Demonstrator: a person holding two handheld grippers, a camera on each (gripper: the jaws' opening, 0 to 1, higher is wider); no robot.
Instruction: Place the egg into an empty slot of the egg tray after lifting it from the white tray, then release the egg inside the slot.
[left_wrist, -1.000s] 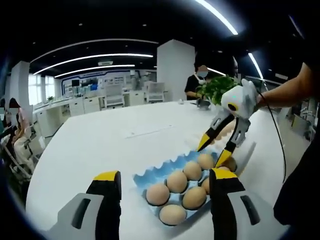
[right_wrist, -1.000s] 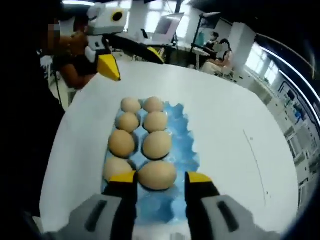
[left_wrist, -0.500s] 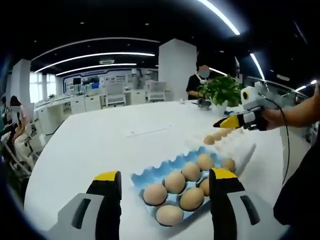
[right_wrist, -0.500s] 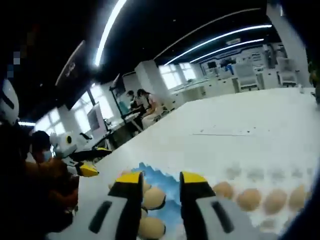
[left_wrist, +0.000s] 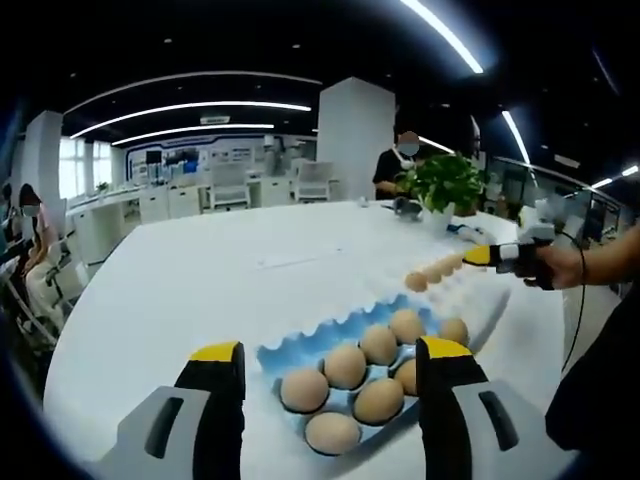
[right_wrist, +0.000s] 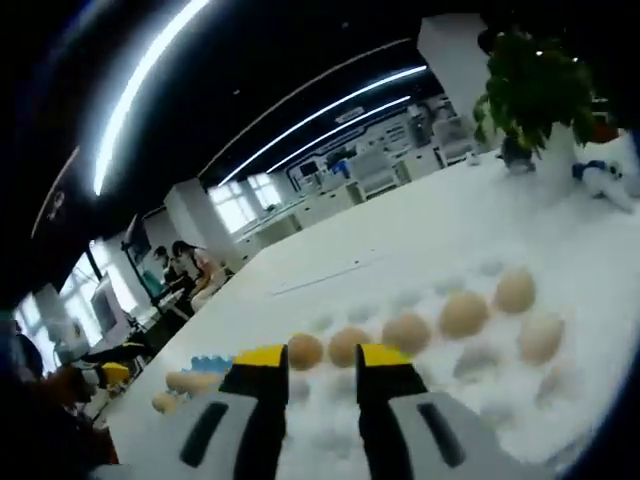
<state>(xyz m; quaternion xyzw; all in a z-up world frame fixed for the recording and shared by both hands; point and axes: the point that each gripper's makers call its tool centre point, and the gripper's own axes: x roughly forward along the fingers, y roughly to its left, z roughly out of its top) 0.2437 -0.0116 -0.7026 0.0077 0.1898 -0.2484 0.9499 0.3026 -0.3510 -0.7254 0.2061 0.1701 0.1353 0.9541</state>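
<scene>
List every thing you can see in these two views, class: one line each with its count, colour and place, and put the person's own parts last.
table: one, white, under everything.
egg tray: one, blue, in front of the left gripper.
eggs in the egg tray: seven showing in the left gripper view, brown, in its slots.
white tray: one, white, on the table ahead of the right gripper.
eggs in the white tray: five showing in the right gripper view, brown, four in a row and one apart.
potted plant: one, green in a white pot, at the table's far side.
people: a few, in the room behind.
left gripper: one, yellow-tipped, jaws apart.
right gripper: one, yellow-tipped, jaws apart, empty.
hand: one, holding the right gripper.
</scene>
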